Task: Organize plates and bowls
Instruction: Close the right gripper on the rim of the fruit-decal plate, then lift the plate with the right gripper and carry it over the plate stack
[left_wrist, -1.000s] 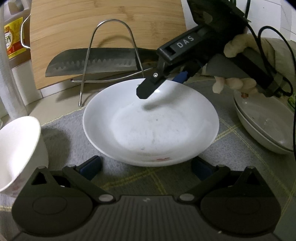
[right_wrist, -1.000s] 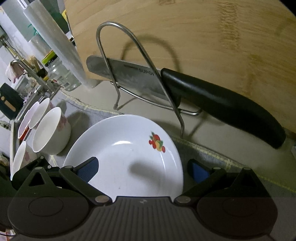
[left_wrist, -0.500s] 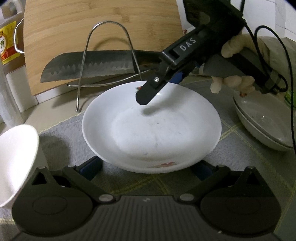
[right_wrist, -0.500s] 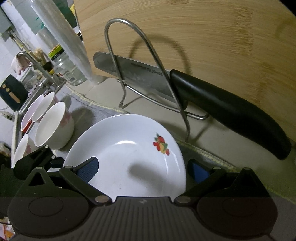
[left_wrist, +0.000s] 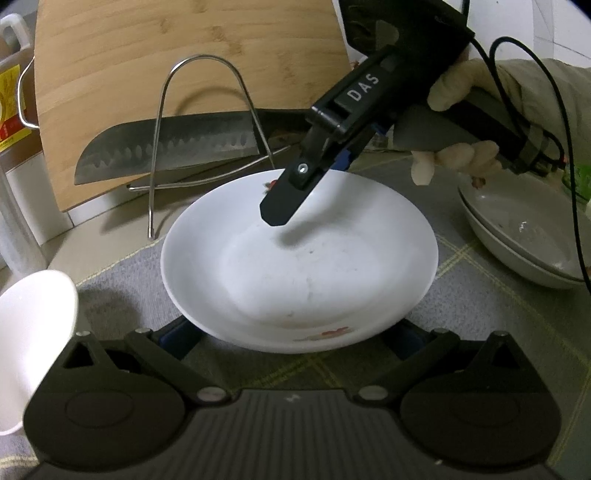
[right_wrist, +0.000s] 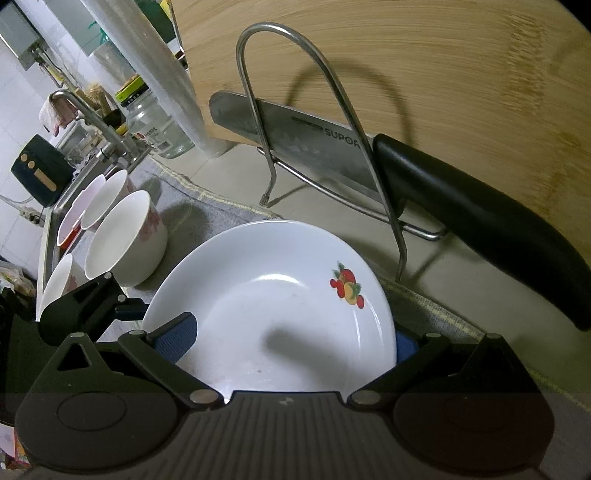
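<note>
Plate (left_wrist: 299, 266) white, shallow, fruit decal on the rim, sits on the grey mat (left_wrist: 480, 306) in front of the wire rack (left_wrist: 207, 147) holding a knife (left_wrist: 170, 147) against the cutting board (left_wrist: 184, 55).

Right gripper (right_wrist: 293, 341): jaws spread wide, straddling the plate rim — one blue pad over the inside, the other just outside the far edge. Not closed on it, no clear contact. Left gripper (left_wrist: 295, 334): spread too, pads either side of the near rim, low at mat level, plate between them but not pinched.

Progress, judged from layout: partly sorted. Stacked plates (left_wrist: 517, 236) already at right, looks like two nested. Bowls (right_wrist: 125, 236) clustered at left by the sink, some nested. This plate loose, apparently the next to join the stack. Grab, lift, set down all left.

View differences:
- Left wrist only: the stack at right, the person's hand (left_wrist: 458, 122) on the right gripper's handle, the gripper body angled down over the far rim.
- Right wrist only: the bowl group, tap (right_wrist: 92, 114), jar (right_wrist: 155, 129), knife handle, decal full on; also the left gripper's finger at the plate's opposite edge.
</note>
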